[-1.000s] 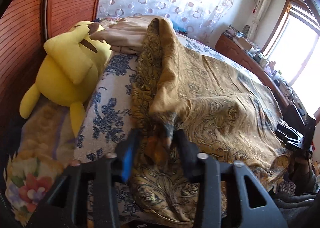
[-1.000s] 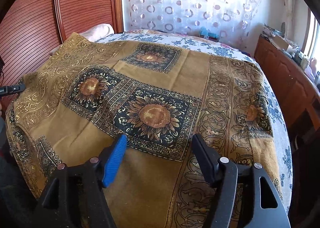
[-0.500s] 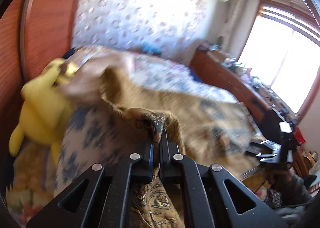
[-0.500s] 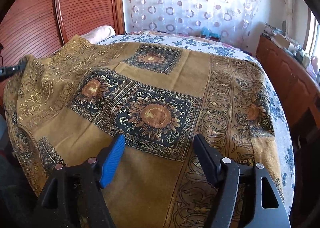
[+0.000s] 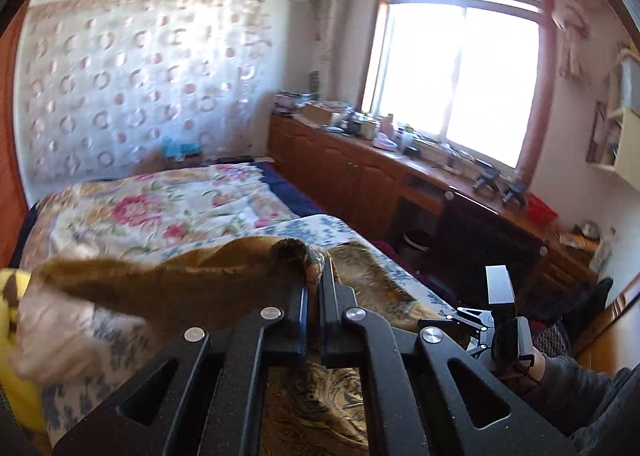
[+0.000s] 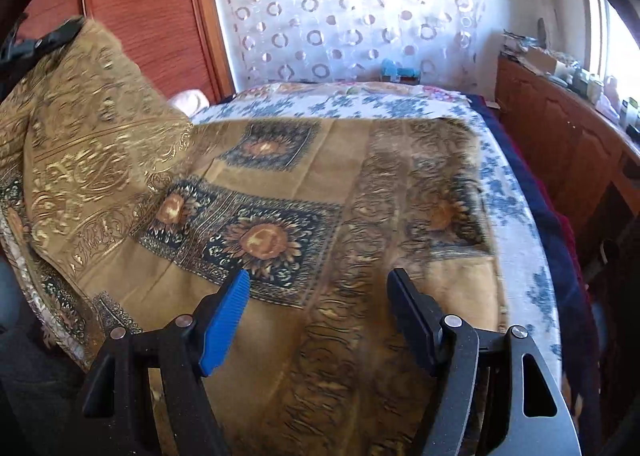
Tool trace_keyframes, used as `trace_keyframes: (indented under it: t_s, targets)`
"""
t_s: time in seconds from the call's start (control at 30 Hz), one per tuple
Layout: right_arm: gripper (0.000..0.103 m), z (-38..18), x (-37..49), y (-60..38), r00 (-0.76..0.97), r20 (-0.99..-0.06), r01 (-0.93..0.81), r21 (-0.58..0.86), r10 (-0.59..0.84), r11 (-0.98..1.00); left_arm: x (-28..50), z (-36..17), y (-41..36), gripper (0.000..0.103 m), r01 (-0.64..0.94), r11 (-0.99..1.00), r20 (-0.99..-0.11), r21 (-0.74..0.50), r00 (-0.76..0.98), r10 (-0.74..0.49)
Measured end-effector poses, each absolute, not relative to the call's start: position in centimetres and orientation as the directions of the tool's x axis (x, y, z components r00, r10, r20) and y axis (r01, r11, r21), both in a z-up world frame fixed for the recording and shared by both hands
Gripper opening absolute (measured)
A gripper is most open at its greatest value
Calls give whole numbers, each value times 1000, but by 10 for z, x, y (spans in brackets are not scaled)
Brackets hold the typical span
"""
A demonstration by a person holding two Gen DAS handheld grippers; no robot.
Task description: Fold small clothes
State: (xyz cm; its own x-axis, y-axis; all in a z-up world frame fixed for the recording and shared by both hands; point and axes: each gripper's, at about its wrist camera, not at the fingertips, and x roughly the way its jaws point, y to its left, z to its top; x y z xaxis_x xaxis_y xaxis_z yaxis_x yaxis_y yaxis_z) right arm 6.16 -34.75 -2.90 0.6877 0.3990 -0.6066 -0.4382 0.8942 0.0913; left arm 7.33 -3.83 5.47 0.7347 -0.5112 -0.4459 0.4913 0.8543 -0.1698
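A brown and gold patterned cloth [image 6: 280,216] with sunflower squares lies spread over the bed. My left gripper [image 5: 314,280] is shut on a bunched corner of this cloth [image 5: 192,280] and holds it lifted above the bed. In the right wrist view that raised corner stands up at the far left, with the left gripper [image 6: 44,40] showing at its top. My right gripper [image 6: 320,288] hovers open just above the near part of the cloth, nothing between its fingers. It also appears in the left wrist view as the right gripper [image 5: 492,320], low at the right.
The bed carries a blue-flowered sheet [image 6: 516,216] and a rose-patterned quilt [image 5: 160,208]. A yellow plush toy [image 5: 12,296] lies at the left edge. A wooden headboard [image 6: 140,16] stands behind, and a long wooden cabinet [image 5: 380,184] with clutter runs under the window at the right.
My left gripper closed on the cloth's corner and rose with it, swinging away from the plush toy toward the room. The right gripper stayed open and shifted slightly.
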Motion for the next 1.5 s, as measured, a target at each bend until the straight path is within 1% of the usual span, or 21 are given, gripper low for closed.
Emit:
trace_keyframes:
  t_s: [0.27,0.43,0.47,0.5,0.53,0.57,0.6,0.63,0.67,0.7,0.73,0.93,1.17,1.5]
  targets:
    - [73,-16,43,-376,737,-555,-397,108,387,911,94,68,-103,5,610,778,-469,-153,648,-600]
    - [73,-16,38,-390,756,-540,-365,119,369,923,102,57,-139,5,632,760,-521,-155,601,-606]
    - [73,-17,38,-392,758,-540,-360,120,365,925,104,53,-142,7,626,766,-535,-144,602,-592]
    - [73,-18,38,-393,760,-541,-354,121,361,927,104,48,-143,17,621,774,-546,-125,608,-576]
    - [73,-19,38,-394,762,-542,-348,121,356,930,104,46,-144,24,620,776,-547,-119,611,-572]
    - [73,-20,38,-394,762,-543,-344,122,353,931,102,44,-143,40,614,781,-544,-116,618,-567]
    - [73,-21,39,-395,763,-544,-339,123,349,933,101,43,-137,46,609,783,-537,-125,622,-570]
    - [73,-21,40,-395,764,-545,-335,125,347,934,99,42,-134,48,606,785,-536,-132,622,-570]
    - [73,-20,40,-395,765,-544,-332,126,345,935,99,41,-132,57,601,787,-539,-138,621,-568]
    - [73,-19,44,-396,766,-543,-330,128,345,935,99,40,-126,72,593,793,-542,-143,623,-564]
    - [73,-18,44,-395,767,-541,-329,128,344,936,98,40,-119,77,585,798,-536,-145,631,-561]
    - [73,-12,41,-383,769,-534,-348,113,352,931,91,28,-77,78,508,850,-531,-139,686,-497]
    - [73,-11,61,-359,748,-538,-409,87,389,908,80,8,-38,78,406,906,-556,-121,728,-400]
    - [73,-2,89,-307,698,-562,-529,14,444,849,70,-5,-2,78,309,941,-561,-136,759,-330]
